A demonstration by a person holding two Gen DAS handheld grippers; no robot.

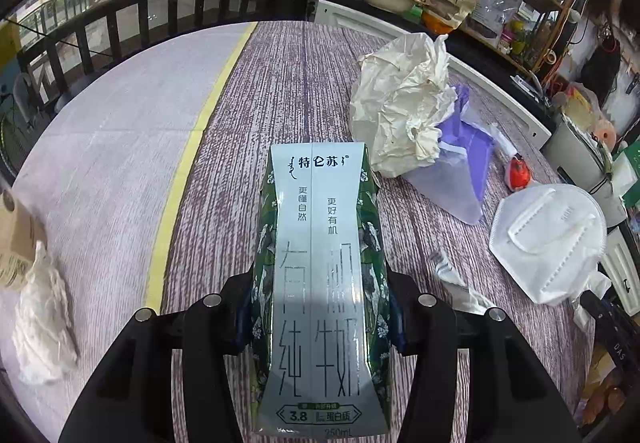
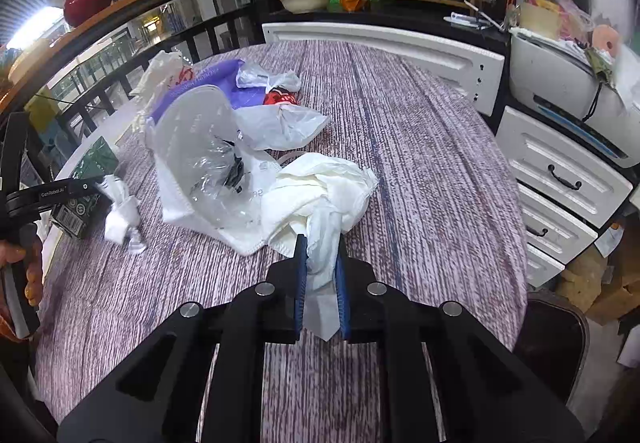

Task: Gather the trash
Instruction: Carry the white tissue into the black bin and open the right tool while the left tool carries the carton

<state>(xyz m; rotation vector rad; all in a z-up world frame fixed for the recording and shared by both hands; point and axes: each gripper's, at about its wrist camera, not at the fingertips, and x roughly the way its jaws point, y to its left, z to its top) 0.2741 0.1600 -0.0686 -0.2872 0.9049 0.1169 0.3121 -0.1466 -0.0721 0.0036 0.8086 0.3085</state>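
Observation:
A green and silver milk carton is clamped between the pads of my left gripper, pointing away over the purple woven table; the right wrist view shows the same carton at far left. My right gripper is shut on a tail of a crumpled white tissue, whose bulk rests on the table just ahead. More trash lies around: a white face mask, a big crumpled paper, a purple bag, a red wrapper and a clear plastic lid.
A small twisted white wrapper lies near the carton. Another tissue sits beyond the yellow stripe at left. White drawers and a dark bin stand right of the table. Cluttered shelves and a black railing lie behind.

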